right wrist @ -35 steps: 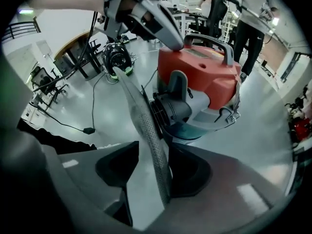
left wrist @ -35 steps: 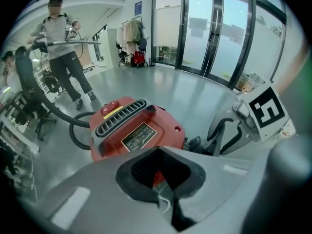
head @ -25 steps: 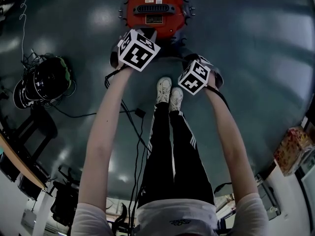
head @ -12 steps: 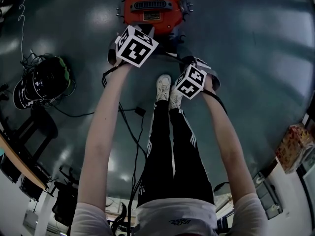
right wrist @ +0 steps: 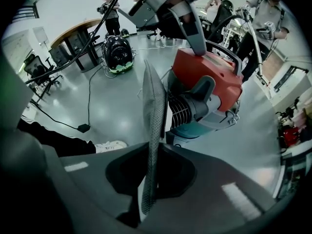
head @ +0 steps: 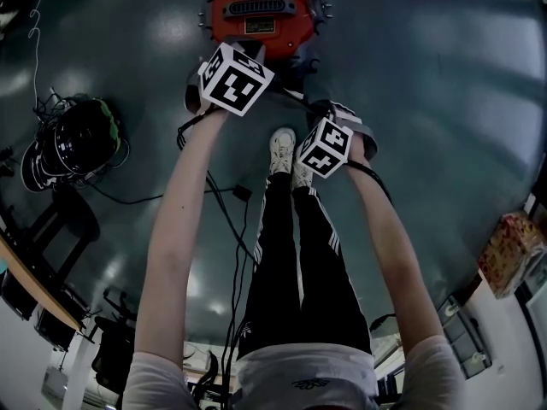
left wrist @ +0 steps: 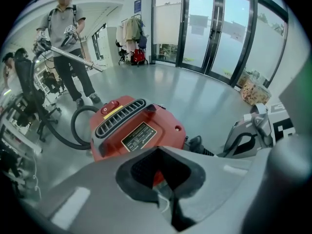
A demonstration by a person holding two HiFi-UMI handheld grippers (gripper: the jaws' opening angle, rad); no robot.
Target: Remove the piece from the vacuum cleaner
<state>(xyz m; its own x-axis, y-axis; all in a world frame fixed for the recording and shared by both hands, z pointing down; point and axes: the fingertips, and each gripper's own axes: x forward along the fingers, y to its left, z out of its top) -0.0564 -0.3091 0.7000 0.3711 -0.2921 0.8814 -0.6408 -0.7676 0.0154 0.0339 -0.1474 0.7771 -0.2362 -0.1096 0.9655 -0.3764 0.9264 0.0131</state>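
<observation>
The red vacuum cleaner (head: 261, 7) stands on the grey floor ahead of my feet, and its vented, labelled rear (left wrist: 136, 130) fills the left gripper view. My left gripper (left wrist: 168, 204) reaches down onto that rear end, its jaws closed together on a red edge there. My right gripper (right wrist: 146, 206) is shut on a thin flat mesh filter piece (right wrist: 153, 126), seen edge-on and upright. The piece is clear of the vacuum's side grille (right wrist: 183, 111). In the head view only the grippers' marker cubes show, left (head: 235, 77) and right (head: 325, 148).
A black drum-shaped machine (head: 81, 139) sits on the floor to the left, with cables (head: 226, 199) trailing past my white shoes (head: 285, 152). Another person (left wrist: 68, 33) handles a vacuum wand beyond a black hose (left wrist: 78, 130). A patterned box (head: 508, 254) lies at the right.
My right gripper has drifted a little left and back toward my shoes with the mesh piece in it. The left gripper has stayed on the vacuum.
</observation>
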